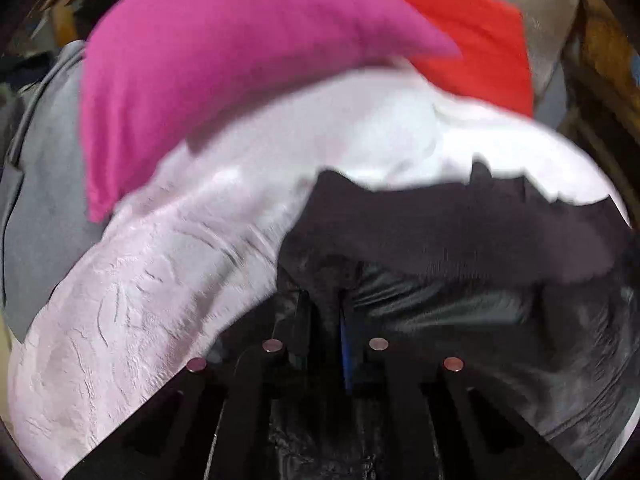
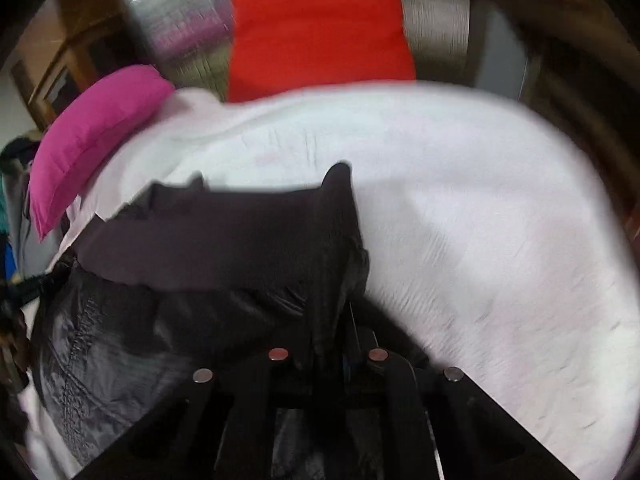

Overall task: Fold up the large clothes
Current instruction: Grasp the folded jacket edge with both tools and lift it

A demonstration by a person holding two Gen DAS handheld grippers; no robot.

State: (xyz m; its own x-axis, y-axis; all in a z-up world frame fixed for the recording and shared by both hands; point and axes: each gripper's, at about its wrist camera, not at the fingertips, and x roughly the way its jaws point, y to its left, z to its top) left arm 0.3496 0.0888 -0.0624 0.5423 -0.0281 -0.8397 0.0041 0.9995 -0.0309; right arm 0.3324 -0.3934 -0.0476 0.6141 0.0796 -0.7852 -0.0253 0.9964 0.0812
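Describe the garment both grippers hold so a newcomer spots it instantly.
Start at the white bedsheet covering the bed. On its near side lies the black jacket, shiny and quilted with a matte ribbed band. Unlike the pink pillow and red pillow, it is dark.

Even indoor light, moderately bright. White sheet [image 1: 400, 140] near overexposed, its texture washed out beyond the black jacket [image 1: 460, 240]. Motion blur throughout both views, strongest on the red cushion [image 2: 320, 32] and the background behind it. Strong fisheye bending and dark vignette at the edges. Faint sheen on jacket folds.
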